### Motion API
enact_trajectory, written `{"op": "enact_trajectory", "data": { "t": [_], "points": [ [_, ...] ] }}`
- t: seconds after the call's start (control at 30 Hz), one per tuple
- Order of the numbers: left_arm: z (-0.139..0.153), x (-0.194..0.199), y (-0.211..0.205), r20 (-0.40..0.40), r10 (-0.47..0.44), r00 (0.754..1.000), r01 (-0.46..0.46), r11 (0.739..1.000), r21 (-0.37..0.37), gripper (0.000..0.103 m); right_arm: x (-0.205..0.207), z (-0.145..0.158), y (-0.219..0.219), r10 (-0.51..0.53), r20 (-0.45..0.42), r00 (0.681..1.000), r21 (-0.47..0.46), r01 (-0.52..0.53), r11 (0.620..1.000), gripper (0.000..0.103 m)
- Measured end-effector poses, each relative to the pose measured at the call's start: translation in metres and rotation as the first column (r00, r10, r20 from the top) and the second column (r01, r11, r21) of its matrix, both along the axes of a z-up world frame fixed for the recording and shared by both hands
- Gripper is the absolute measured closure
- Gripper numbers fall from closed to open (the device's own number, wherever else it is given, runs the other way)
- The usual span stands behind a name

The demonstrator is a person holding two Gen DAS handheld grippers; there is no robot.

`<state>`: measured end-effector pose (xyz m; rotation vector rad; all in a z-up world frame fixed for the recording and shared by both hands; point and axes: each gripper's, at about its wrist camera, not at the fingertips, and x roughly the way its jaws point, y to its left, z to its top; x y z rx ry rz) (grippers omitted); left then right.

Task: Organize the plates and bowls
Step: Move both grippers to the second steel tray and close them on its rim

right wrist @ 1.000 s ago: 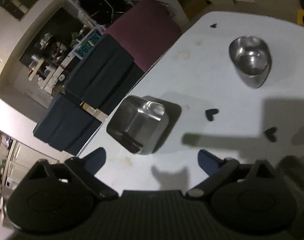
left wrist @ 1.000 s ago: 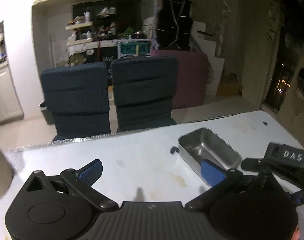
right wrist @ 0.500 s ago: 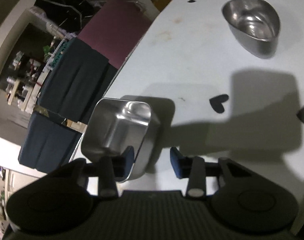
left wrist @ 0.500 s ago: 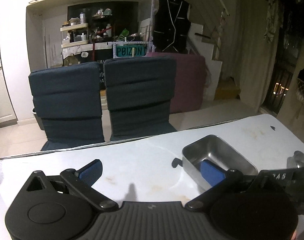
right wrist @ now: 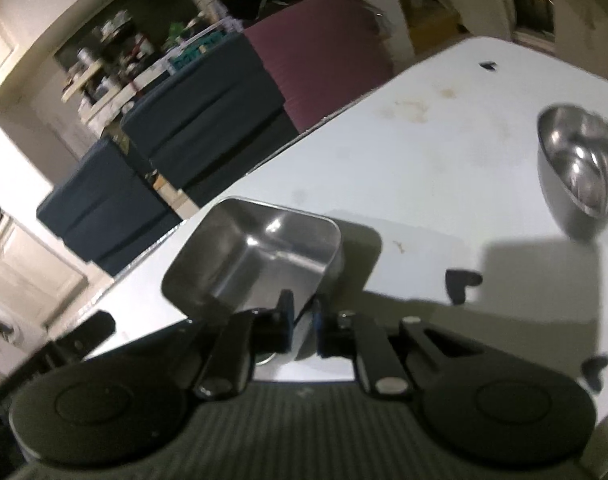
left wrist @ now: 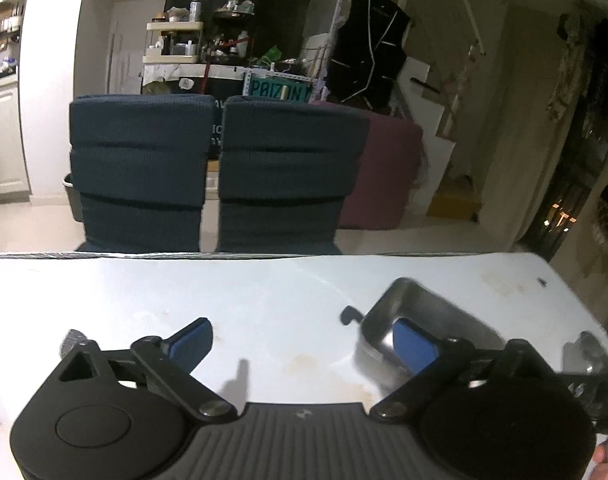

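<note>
Steel tray (right wrist: pixel 260 256) rim between closing right claw (right wrist: pixel 303 320) pads

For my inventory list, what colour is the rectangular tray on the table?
Shiny silver steel, the rectangular tray shows best in the right wrist view.

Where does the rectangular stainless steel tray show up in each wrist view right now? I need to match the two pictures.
Left wrist view: the rectangular stainless steel tray sits lower right on the white table, behind the left gripper's right-hand blue finger.
Right wrist view: the tray is centre left, its near rim pinched by the closing right gripper.
Shared landmark: the two dark blue chair backs beyond the table edge.
</note>
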<state>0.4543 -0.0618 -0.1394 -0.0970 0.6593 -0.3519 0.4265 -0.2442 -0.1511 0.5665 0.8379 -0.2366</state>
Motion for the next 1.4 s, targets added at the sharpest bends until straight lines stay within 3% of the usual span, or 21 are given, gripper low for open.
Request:
{"op": "enact_trajectory", "data": {
  "t": [0.13,0.27,0.43,0.9,1.13,1.4],
  "points": [
    [0.0,0.001,-0.004,-0.022,-0.011,1.0,0.011,1.0,-0.016,0.021,0.001,0.001,0.0,0.12,-0.004,0.993,-0.071,-0.12,0.99,0.093],
    [-0.004,0.002,-0.013,-0.074,-0.018,0.997,0.018,1.0,-0.007,0.043,0.002,0.006,-0.007,0.194,-0.003,0.981,-0.055,-0.194,0.98,0.095],
    [-0.01,0.001,-0.025,-0.105,-0.057,0.993,0.063,0.997,0.052,0.049,0.004,0.006,-0.01,0.227,-0.024,0.974,-0.122,-0.228,0.966,0.097],
    [-0.025,0.008,-0.021,-0.231,-0.064,0.971,0.06,0.998,-0.024,0.1,0.012,0.006,0.0,0.3,-0.047,0.953,-0.145,-0.304,0.942,0.097],
    [-0.009,-0.007,-0.017,-0.213,-0.053,0.975,0.059,0.998,0.019,0.101,0.012,0.011,0.002,0.308,-0.046,0.95,-0.123,-0.311,0.942,0.098],
    [0.033,-0.052,-0.005,-0.196,-0.016,0.98,0.016,1.0,-0.001,0.101,-0.017,0.051,0.007,0.343,0.018,0.939,-0.135,-0.338,0.932,0.099]
  ]
}}
